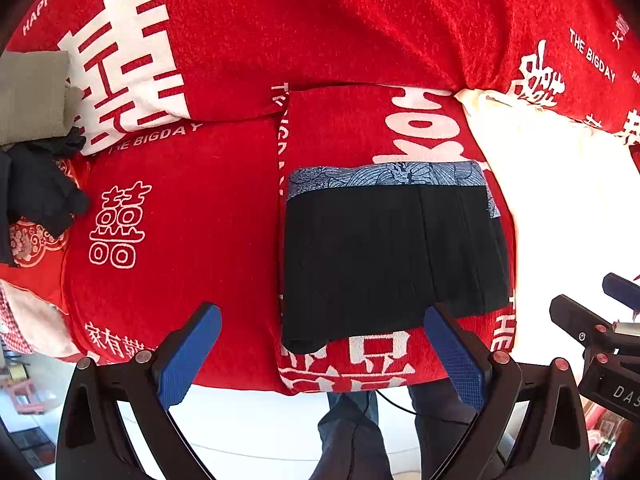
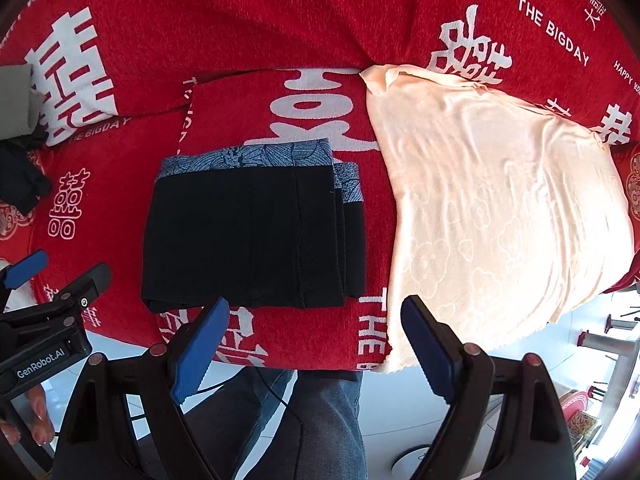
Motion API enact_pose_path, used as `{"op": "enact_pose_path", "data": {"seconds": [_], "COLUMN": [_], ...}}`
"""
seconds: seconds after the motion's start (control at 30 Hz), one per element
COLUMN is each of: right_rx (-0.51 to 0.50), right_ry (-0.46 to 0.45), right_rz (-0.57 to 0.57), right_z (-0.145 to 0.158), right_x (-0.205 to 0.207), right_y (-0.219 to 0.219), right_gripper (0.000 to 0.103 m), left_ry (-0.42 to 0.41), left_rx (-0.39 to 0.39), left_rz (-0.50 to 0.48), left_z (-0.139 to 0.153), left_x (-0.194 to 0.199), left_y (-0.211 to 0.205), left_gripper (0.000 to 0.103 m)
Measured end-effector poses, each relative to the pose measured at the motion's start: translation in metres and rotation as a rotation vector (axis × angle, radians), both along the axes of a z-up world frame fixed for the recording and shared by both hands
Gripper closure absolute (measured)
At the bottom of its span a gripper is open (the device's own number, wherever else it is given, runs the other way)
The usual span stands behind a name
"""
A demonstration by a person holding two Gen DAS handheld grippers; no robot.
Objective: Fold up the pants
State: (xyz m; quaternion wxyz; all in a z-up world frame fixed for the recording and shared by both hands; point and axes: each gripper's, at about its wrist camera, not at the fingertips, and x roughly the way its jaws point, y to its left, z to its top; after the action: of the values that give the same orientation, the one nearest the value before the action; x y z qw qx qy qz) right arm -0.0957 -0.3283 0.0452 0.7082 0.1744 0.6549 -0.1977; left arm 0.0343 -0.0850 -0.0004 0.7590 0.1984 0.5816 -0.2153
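Both your tools hang wide and empty: left tool [image 1: 322,354], right tool [image 2: 316,344]. Folded pants [image 2: 248,236] lie flat on the red blanket [image 2: 260,20], just ahead of both, slightly right of your left tool and left of your right one. Neither is clearly nearer. Patterned waistband at the far edge; cream cloth [image 2: 500,208] lies beside, to the right

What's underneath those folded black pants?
The black pants lie on a red sofa cover printed with white characters. Part of that print disappears under them, so whatever sits directly beneath is hidden. The blue patterned waistband shows along the far edge. A cream cloth lies beside them.
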Motion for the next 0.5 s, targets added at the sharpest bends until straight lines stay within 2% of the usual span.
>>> {"op": "enact_pose_path", "data": {"seconds": [0.5], "right_rx": [-0.005], "right_ry": [-0.006], "right_rz": [0.000], "right_z": [0.0017], "right_x": [-0.0013], "right_y": [0.0010], "right_gripper": [0.013], "left_ry": [-0.007], "left_rx": [-0.003], "left_rz": [0.011], "left_z": [0.0027], "left_x": [-0.0035], "left_y": [0.0011], "left_gripper": [0.001]}}
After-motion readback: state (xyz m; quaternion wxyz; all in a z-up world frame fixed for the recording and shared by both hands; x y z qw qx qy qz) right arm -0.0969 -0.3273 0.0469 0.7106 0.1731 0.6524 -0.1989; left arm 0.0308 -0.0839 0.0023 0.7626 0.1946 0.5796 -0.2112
